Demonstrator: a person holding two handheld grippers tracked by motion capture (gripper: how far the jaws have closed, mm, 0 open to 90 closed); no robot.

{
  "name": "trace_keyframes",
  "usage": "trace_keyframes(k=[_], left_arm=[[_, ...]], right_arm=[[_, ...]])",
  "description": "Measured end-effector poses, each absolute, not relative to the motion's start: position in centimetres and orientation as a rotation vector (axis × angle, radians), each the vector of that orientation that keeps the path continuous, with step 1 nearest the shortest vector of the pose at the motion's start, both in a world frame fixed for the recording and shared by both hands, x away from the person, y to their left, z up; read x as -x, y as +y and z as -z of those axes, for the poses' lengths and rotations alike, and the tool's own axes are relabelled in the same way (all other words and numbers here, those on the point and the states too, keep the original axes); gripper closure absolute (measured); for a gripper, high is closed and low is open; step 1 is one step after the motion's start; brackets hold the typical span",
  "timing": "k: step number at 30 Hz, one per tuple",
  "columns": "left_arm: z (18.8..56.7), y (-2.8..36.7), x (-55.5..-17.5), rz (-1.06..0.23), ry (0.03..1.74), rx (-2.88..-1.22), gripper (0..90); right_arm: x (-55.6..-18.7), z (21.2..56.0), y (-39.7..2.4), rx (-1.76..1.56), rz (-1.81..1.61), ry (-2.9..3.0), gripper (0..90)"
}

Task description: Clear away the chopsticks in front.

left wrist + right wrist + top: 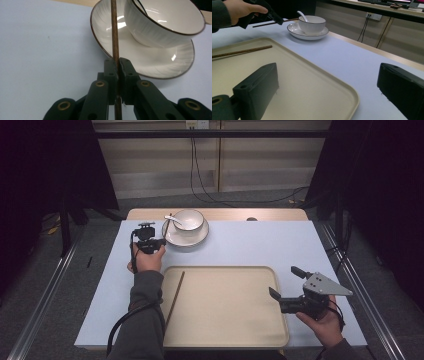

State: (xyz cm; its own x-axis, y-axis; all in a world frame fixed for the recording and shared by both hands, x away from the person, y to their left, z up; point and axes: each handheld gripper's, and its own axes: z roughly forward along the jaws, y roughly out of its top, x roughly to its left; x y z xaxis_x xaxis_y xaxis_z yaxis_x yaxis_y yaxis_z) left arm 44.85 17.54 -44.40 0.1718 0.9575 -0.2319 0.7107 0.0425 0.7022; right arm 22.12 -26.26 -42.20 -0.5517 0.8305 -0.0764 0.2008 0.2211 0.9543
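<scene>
We see a rectangular table with a pale lavender-blue top [250, 245] and a strip of light wood along its far edge. Directly on it lie a large beige rectangular tray with rounded corners [230, 320] at the near middle, and a round white ribbed saucer with a dark rim [197, 238] near the far edge.

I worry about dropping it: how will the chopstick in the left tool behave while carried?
The chopstick looks stiff, thin and light. The left tool pinches it at one narrow spot, so it may pivot or slip. Round and smooth-looking, it would probably roll if dropped on the table.
</scene>
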Motion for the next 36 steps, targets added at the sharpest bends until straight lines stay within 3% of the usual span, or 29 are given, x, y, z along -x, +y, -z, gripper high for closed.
trace_keyframes(k=[11,36], left_arm=[[43.7,18.7,-40.4,-0.361,1.571,-1.687,85.2],[43.8,19.1,-30.9,-0.354,1.49,-1.597,85.1]], right_arm=[[-22.1,42.2,-26.3,-0.957,-1.345,1.899,3.2],[-22.2,42.3,-26.2,-0.959,-1.335,1.897,3.3]])
